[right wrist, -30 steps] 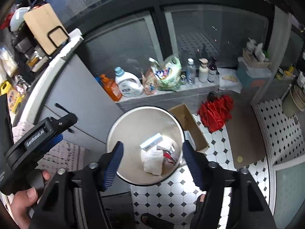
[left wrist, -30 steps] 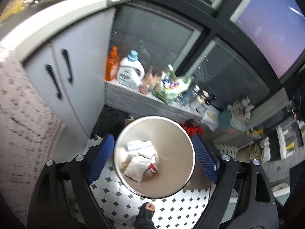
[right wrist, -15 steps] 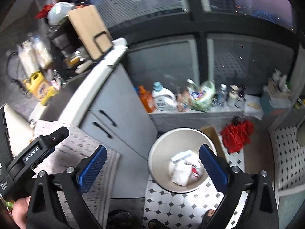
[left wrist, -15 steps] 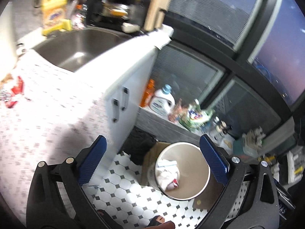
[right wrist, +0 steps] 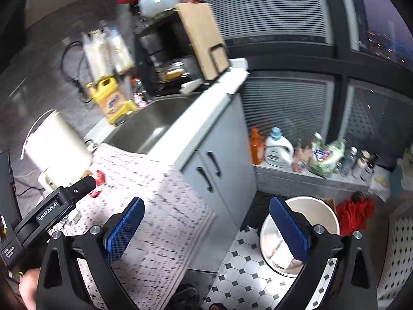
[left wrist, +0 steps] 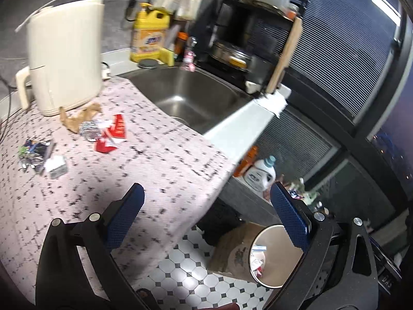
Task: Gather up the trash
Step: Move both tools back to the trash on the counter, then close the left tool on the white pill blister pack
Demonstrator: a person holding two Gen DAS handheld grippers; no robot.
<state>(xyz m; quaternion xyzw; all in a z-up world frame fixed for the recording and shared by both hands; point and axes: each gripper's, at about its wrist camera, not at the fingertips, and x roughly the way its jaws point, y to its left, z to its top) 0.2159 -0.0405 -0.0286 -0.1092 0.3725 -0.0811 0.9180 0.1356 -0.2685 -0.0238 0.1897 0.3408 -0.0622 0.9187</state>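
Looking through the left wrist camera, I saw the left gripper (left wrist: 206, 214) with its fingers (left wrist: 126, 217) spread wide, having just been opening, and nothing lay between them. On the patterned tabletop (left wrist: 160, 160) lay the trash: a red wrapper (left wrist: 112, 134), a crumpled foil piece (left wrist: 90, 130), brown paper (left wrist: 77, 116) beside the cream kettle (left wrist: 64, 64), and a dark foil packet (left wrist: 34, 152) near the left edge. The steel sink (left wrist: 191, 98) sat behind them. The trash bin (left wrist: 277, 255) stood on the tiled floor (left wrist: 193, 271) below, with scraps inside. My right gripper (right wrist: 206, 228) likewise had its fingers (right wrist: 125, 226) wide apart, just opened and empty, above the tabletop's edge, the bin (right wrist: 309, 206) behind its right finger.
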